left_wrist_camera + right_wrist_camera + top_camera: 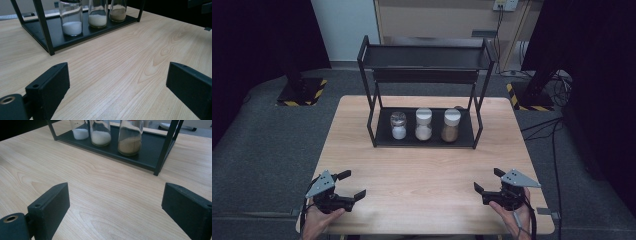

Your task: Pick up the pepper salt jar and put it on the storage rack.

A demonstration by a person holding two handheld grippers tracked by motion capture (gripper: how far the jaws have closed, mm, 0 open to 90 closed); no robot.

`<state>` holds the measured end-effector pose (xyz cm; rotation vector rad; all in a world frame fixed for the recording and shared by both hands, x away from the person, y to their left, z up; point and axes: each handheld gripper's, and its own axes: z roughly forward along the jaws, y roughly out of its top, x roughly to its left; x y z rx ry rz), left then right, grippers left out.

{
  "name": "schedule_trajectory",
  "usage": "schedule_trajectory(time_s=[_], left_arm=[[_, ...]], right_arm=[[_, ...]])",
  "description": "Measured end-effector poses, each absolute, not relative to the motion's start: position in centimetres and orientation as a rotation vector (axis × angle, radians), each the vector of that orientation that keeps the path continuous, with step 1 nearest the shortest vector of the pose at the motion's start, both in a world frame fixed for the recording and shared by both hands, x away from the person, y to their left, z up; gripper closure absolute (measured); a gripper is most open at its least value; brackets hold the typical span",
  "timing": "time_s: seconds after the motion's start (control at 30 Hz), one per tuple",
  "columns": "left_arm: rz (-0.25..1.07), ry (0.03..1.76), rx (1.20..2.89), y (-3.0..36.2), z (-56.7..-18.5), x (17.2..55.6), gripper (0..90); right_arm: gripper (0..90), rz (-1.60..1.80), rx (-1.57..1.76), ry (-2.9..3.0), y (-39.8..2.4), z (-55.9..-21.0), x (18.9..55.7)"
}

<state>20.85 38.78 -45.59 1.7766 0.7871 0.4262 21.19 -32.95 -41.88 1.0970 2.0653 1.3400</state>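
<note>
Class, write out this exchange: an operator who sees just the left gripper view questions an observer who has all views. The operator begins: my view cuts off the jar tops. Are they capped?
Observer: Yes. The middle jar and brown jar have white caps; the left jar has a greyish one.
Operator: Does the rack go higher?
Observer: Yes, the rack has a top shelf above the jars.
Operator: Is the right gripper holding anything?
Observer: No, the right gripper is open over the table.
</note>
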Motion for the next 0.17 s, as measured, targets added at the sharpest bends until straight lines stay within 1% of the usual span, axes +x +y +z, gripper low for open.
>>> schedule_trajectory(time_s=[0.17], left_arm=[[0.426,0.789,1.775,38.79,-45.6,20.88,3.9]], right_arm=[[8.0,1.337,1.093,2.068,-32.91,-41.87,21.22]])
